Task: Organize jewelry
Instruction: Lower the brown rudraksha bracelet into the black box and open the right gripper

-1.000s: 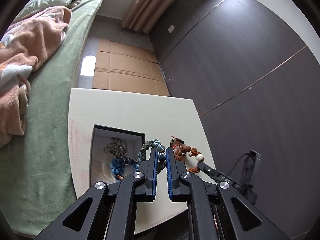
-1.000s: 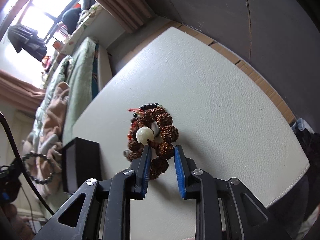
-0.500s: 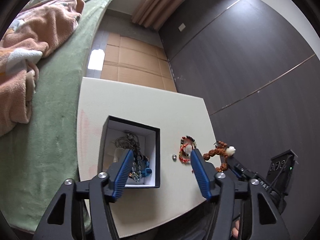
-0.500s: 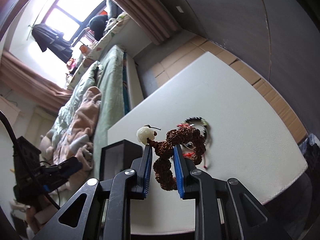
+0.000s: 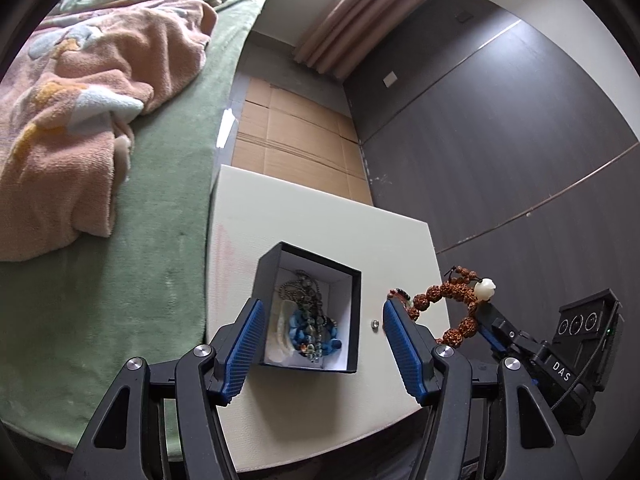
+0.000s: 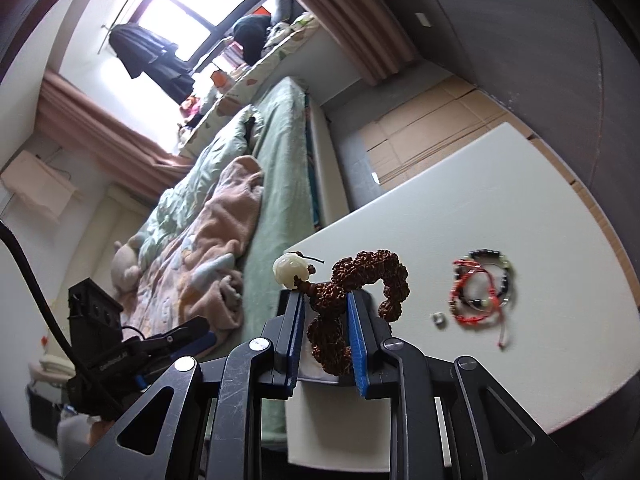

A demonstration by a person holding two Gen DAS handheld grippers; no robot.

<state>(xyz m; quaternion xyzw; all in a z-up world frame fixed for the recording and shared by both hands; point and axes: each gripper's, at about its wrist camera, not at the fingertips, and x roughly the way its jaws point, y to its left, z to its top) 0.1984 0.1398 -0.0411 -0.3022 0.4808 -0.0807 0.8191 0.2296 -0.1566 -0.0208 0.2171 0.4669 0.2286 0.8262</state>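
My right gripper [image 6: 323, 312] is shut on a brown seed-bead bracelet [image 6: 360, 280] with a white bead and holds it in the air above the white table [image 6: 520, 208]; the bracelet also shows in the left wrist view [image 5: 456, 300]. My left gripper [image 5: 320, 328] is open and empty, above an open black box [image 5: 352, 320] that holds a blue bead bracelet [image 5: 312, 332] and chains. A red cord bracelet with a dark bead bracelet [image 6: 480, 284] and a small silver ring [image 6: 438, 319] lie on the table.
The white table [image 5: 300, 220] stands beside a bed with a green cover [image 5: 140, 260] and a pink blanket [image 5: 80, 100]. Dark wall panels [image 5: 500, 140] run along the right. Cardboard [image 5: 296, 140] covers the floor beyond the table.
My left gripper opened, dropped the blue bracelet in the box and rose. My right gripper closed on the brown bracelet and lifted it off the table toward the box.
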